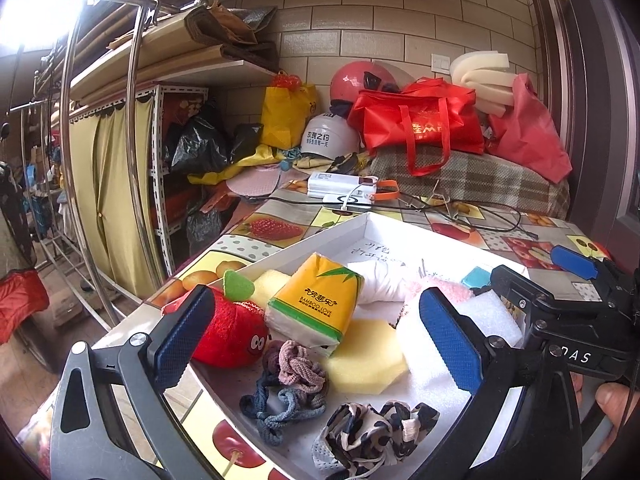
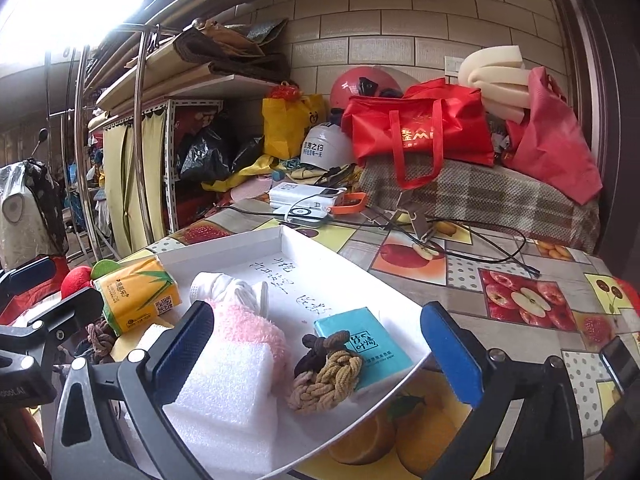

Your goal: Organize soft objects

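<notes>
A white tray [image 1: 280,250] on the table holds soft things: a red plush apple [image 1: 234,330], a yellow tissue pack [image 1: 316,304], yellow sponges [image 1: 366,356], white foam [image 1: 424,356], hair ties [image 1: 290,380] and a leopard scrunchie [image 1: 372,434]. My left gripper [image 1: 316,340] is open and empty above them. In the right wrist view the tray [image 2: 344,264] also holds a teal tissue pack [image 2: 366,342], braided hair ties [image 2: 324,372], a pink fluffy cloth [image 2: 250,328], a white cloth [image 2: 230,286] and white foam [image 2: 224,394]. My right gripper [image 2: 318,356] is open and empty above these.
A fruit-print tablecloth [image 2: 516,300] covers the table. Power banks [image 2: 308,200] and black cables [image 2: 480,248] lie behind the tray. Red bags [image 2: 420,128], helmets [image 2: 324,148] and a plaid blanket [image 2: 480,196] pile at the back. A curtained shelf [image 1: 116,184] stands left.
</notes>
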